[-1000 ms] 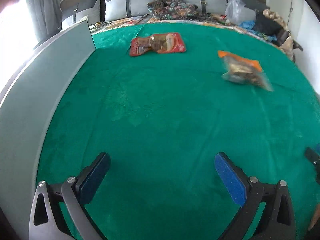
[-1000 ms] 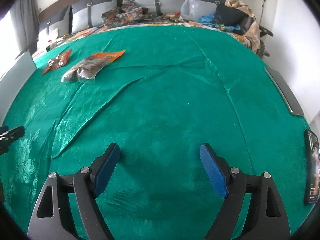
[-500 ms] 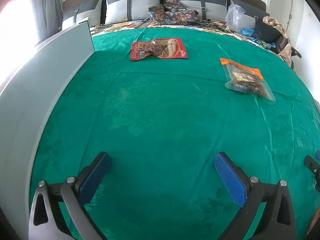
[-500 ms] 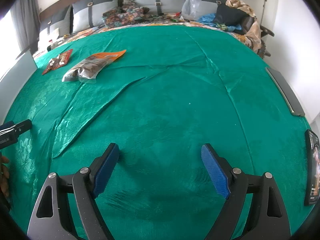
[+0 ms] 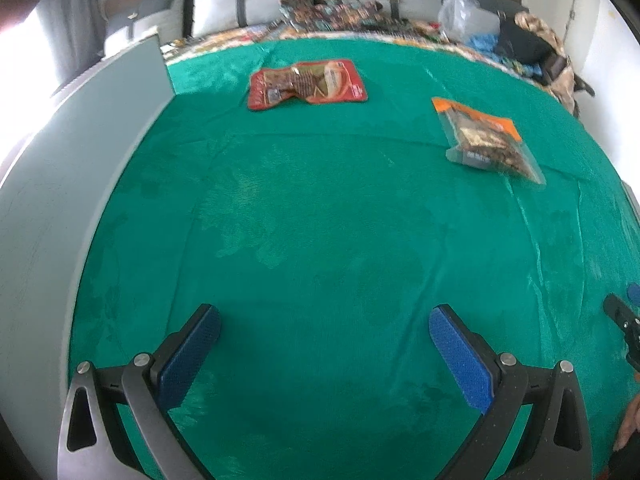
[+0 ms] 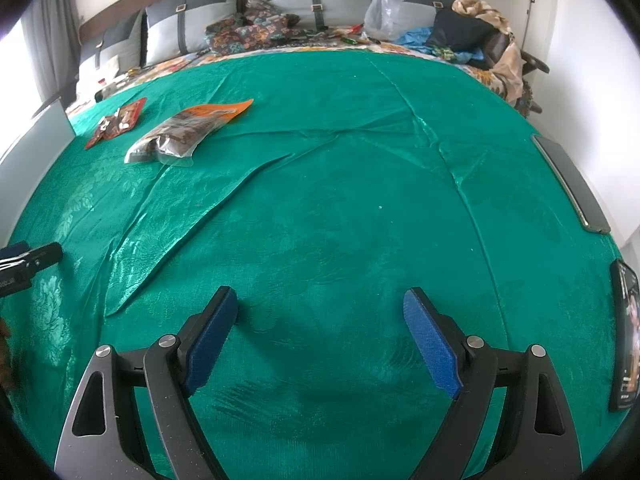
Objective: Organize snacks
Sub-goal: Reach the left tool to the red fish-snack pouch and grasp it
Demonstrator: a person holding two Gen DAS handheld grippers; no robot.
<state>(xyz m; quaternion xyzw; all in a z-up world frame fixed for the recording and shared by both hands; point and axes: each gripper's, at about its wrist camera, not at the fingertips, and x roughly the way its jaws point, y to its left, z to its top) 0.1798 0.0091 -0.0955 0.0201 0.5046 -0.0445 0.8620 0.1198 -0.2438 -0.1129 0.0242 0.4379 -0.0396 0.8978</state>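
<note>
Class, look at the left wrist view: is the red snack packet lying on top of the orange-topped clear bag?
No: the red snack packet lies apart from the orange-topped clear bag, with bare green cloth between them.

The left claw [image 5: 324, 344] points down at a slant. Its two blue pads [image 5: 460, 360] stand wide apart, and nothing is between them. The right claw [image 6: 316, 332] points down at a slant too. Its blue pads [image 6: 430, 346] are wide apart as well, with nothing between them. In the right view, the tip of the left claw pokes in at the left edge. In the left view, the tip of the right claw shows at the right edge, and a bit of a hand [image 5: 628, 424] shows below it.
</note>
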